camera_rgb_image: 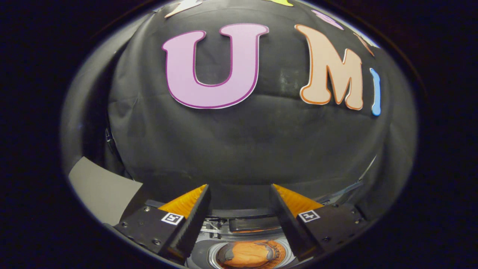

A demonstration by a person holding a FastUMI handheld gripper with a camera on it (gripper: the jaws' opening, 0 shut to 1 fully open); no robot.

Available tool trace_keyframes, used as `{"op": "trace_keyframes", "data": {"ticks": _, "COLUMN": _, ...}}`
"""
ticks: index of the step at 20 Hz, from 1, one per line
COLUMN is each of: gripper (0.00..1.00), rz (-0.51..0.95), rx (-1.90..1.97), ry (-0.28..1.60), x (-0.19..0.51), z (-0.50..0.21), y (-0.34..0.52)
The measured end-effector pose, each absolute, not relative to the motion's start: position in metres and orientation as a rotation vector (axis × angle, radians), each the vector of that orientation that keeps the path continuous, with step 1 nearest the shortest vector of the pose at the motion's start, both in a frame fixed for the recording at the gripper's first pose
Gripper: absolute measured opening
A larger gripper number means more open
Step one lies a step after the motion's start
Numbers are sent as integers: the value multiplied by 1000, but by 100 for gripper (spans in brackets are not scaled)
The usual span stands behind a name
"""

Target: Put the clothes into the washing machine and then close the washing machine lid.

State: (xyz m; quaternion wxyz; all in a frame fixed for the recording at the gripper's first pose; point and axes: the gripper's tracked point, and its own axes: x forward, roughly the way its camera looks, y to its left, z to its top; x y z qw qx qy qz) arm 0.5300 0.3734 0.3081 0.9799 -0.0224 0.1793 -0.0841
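Wide-spread, empty hand-held gripper [239,201] hangs above orange clothes [249,257] inside the washing machine [203,257].

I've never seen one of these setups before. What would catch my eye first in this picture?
Probably the bright orange clothing lying in the round drum of the small washing machine, low down between the two fingers and a little below them. Next, the gripper itself: its two fingers stand wide apart and hold nothing, pointing at the black cloth wall beyond. A pale grey panel sits off to the left of the fingers.
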Motion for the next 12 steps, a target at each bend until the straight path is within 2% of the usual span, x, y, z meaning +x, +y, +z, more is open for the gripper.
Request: {"op": "trace_keyframes", "data": {"ticks": 12, "gripper": 96, "rz": -150, "rx": -21, "ry": 398, "x": 440, "z": 276, "y": 386}}
